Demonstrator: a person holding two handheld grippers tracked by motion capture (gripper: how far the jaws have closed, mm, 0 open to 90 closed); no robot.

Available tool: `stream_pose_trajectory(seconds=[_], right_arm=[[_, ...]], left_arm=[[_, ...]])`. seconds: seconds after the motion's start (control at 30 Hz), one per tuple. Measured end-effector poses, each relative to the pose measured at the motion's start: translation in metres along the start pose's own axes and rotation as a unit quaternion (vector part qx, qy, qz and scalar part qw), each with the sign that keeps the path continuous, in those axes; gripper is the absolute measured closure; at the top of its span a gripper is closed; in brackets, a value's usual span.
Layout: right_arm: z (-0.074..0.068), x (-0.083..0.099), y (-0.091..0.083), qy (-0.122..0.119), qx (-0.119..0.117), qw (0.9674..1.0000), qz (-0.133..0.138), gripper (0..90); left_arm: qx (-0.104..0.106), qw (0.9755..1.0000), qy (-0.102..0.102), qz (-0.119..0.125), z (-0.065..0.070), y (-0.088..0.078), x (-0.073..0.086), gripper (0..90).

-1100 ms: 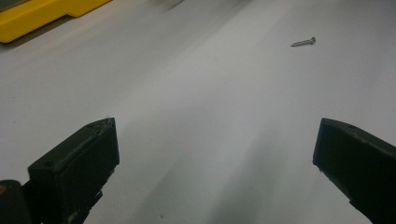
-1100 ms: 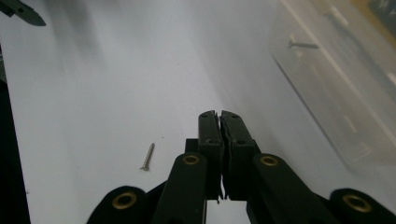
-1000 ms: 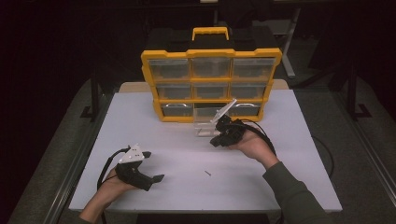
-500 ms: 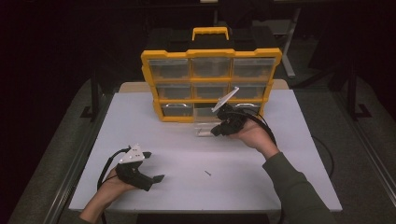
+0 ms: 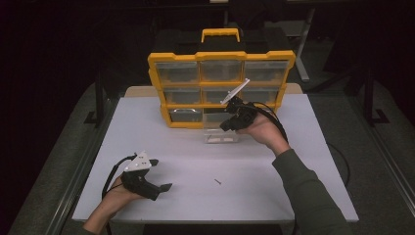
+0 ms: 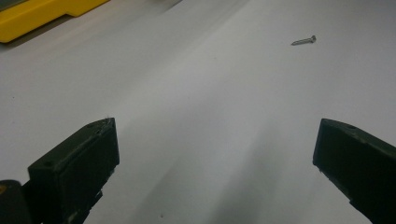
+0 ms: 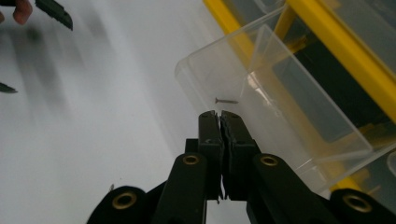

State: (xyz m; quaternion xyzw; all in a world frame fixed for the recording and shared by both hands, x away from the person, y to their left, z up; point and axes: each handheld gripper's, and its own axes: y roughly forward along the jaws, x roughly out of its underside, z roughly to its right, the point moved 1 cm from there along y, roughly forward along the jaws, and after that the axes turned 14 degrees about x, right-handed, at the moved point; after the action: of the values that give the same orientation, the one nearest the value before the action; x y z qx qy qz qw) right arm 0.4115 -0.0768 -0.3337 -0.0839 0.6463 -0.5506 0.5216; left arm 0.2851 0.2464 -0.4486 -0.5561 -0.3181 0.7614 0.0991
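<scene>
A yellow organizer [image 5: 221,57] with clear drawers stands upright at the back of the white table [image 5: 303,161]. One clear drawer [image 5: 220,137] lies pulled out on the table in front of it. My right gripper [image 5: 224,128] hangs just above that drawer, its jaws pressed together with nothing between them. In the right gripper view a small screw [image 7: 226,100] lies inside the drawer [image 7: 280,116], just beyond the right gripper [image 7: 219,114]. My left gripper [image 5: 159,175] rests open near the table's front left. A second screw [image 5: 218,181] lies loose on the table, ahead of the left gripper [image 6: 217,135] and to its right [image 6: 303,41].
The organizer's black handle-topped case rises behind its yellow frame [image 7: 345,56]. A corner of the yellow base [image 6: 42,14] shows far off in the left gripper view. Cables trail from both grippers. Dark floor and table legs surround the table.
My right gripper has risen and drifted toward the organizer, still shut, above the pulled-out drawer. The left gripper and the loose screw have stayed put.
</scene>
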Motion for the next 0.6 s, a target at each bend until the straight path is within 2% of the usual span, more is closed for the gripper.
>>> stream_pose_trajectory(seconds=[0.33, 0.6], right_arm=[[0.014, -0.011, 0.010, 0.018, 0.013, 0.9998, 0.004, 86.1], [0.023, -0.012, 0.031, 0.029, 0.022, 0.9993, -0.009, 86.1]], left_arm=[[0.000, 1.0000, 0.000, 0.001, 0.000, 0.000, 0.000, 0.2], [0.002, 1.0000, 0.000, 0.000, 0.000, 0.000, 0.000, 0.2]])
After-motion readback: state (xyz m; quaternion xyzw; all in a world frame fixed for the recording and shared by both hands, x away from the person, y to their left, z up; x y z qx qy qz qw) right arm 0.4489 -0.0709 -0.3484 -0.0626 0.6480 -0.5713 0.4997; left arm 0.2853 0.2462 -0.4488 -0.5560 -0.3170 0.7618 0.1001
